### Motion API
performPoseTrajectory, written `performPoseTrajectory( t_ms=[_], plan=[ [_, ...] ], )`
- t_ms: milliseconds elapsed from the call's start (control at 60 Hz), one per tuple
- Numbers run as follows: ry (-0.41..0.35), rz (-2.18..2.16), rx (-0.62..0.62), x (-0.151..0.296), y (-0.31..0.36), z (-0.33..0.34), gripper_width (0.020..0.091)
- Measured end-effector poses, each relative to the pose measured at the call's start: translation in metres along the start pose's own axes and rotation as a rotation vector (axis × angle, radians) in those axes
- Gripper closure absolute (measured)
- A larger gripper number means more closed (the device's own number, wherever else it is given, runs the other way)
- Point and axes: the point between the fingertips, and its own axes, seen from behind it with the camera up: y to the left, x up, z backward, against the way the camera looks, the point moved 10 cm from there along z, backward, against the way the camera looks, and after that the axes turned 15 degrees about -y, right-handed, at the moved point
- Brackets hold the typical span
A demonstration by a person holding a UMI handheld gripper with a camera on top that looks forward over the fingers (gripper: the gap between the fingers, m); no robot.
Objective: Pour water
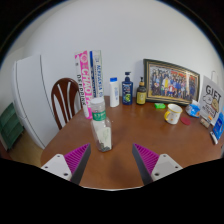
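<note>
The fingers (pixel 112 160) stand wide apart and empty above the near edge of the round wooden worktop (pixel 170 145). The clear water bottle (pixel 99 124) stands upright just ahead of them, slightly left. It looks tall and narrow, so an off-centre approach could tip it. Beyond it are a chair (pixel 66 98), small bottles (pixel 127 90), a framed photo (pixel 171 81) and a white wall.

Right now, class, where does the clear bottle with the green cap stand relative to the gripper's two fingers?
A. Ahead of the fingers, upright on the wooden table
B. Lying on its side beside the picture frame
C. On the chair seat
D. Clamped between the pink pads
A: the clear bottle stands upright on the wooden table, beyond the open gripper, whose pads touch nothing.
</note>
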Motion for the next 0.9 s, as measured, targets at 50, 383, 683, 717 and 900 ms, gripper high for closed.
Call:
performPoseTrajectory(
  t_ms=[50,383,683,717,900],
  plan=[
    [-0.017,0.004,0.019,-0.004,0.008,-0.020,0.0245],
    [-0.049,0.047,0.055,-0.035,0.017,-0.124,0.0241],
    [-0.084,0.010,0.097,-0.034,0.028,-0.149,0.0470],
    [-0.094,0.004,0.099,-0.033,0.029,-0.149,0.0540],
    [-0.125,-0.023,0.057,-0.028,0.026,-0.150,0.0632]
  ],
)
